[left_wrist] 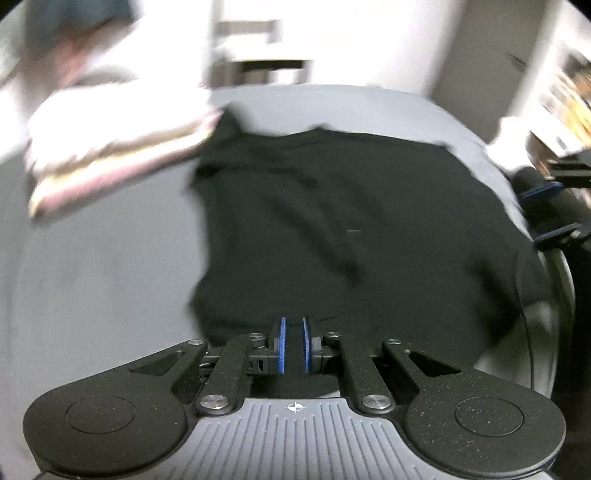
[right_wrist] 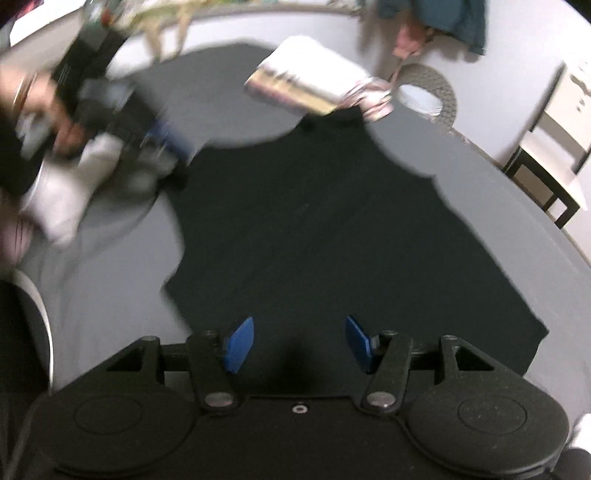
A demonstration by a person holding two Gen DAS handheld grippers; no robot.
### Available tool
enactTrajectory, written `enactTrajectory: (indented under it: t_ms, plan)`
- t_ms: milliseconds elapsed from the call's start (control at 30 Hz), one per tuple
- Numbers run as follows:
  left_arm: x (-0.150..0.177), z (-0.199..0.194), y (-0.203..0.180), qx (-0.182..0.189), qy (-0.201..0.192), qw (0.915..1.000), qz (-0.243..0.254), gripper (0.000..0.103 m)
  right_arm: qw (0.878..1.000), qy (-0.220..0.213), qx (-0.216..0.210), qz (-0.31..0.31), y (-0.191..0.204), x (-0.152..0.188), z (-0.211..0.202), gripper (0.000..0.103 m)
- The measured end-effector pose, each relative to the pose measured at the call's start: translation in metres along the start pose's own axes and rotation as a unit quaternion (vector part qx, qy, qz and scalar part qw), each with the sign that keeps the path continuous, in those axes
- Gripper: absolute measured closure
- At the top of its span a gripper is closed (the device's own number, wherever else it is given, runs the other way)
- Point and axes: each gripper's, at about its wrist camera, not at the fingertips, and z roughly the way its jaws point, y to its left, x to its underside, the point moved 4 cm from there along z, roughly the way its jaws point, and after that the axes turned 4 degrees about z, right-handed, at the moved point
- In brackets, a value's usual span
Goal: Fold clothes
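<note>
A black garment [left_wrist: 332, 221] lies spread on the grey table [left_wrist: 92, 277]. My left gripper [left_wrist: 293, 345] sits at its near edge, blue pads [left_wrist: 282, 345] close together with black fabric pinched between them. In the right wrist view the left gripper [right_wrist: 173, 144] is a blurred shape at the garment's left corner, held by a hand [right_wrist: 66, 129]. My right gripper [right_wrist: 298, 343] hovers just above the black garment [right_wrist: 332, 229] near its lower hem, fingers [right_wrist: 240, 345] wide apart with nothing between them. It also shows at the left view's right edge as the right gripper [left_wrist: 546, 212].
A folded stack of white and pink clothes [right_wrist: 310, 85] lies at the far side of the table, touching the garment's top edge. A woven mat with a white plate [right_wrist: 424, 96] sits beyond it. A chair [right_wrist: 546, 158] stands at the right, teal clothing [right_wrist: 443, 18] behind.
</note>
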Motion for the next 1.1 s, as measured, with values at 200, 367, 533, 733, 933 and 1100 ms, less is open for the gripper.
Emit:
enactTrajectory:
  t_ms: [200, 367, 533, 733, 933, 1100]
  plan:
    - [0.001, 0.011, -0.086, 0.109, 0.033, 0.9607, 0.253, 0.096, 0.999, -0.003, 0.04, 0.003, 0.058, 0.02, 0.03, 0.047]
    - [0.017, 0.024, -0.129, 0.159, 0.078, 0.9061, 0.384, 0.096, 0.994, -0.008, 0.088, -0.062, 0.096, 0.019, 0.05, 0.046]
    - [0.017, 0.035, -0.132, 0.132, 0.05, 0.904, 0.404, 0.096, 0.968, 0.007, 0.131, -0.214, 0.139, 0.032, 0.071, 0.046]
    - [0.015, 0.034, -0.136, 0.106, 0.025, 0.8976, 0.427, 0.096, 0.921, -0.045, 0.197, -0.332, 0.167, 0.038, 0.095, 0.061]
    - [0.019, 0.023, -0.142, 0.093, -0.007, 0.8843, 0.457, 0.086, 0.927, -0.065, 0.202, -0.311, 0.163, 0.033, 0.091, 0.084]
    - [0.013, 0.009, -0.142, 0.056, -0.078, 0.8801, 0.465, 0.011, 0.947, -0.087, 0.185, -0.246, 0.148, 0.023, 0.079, 0.085]
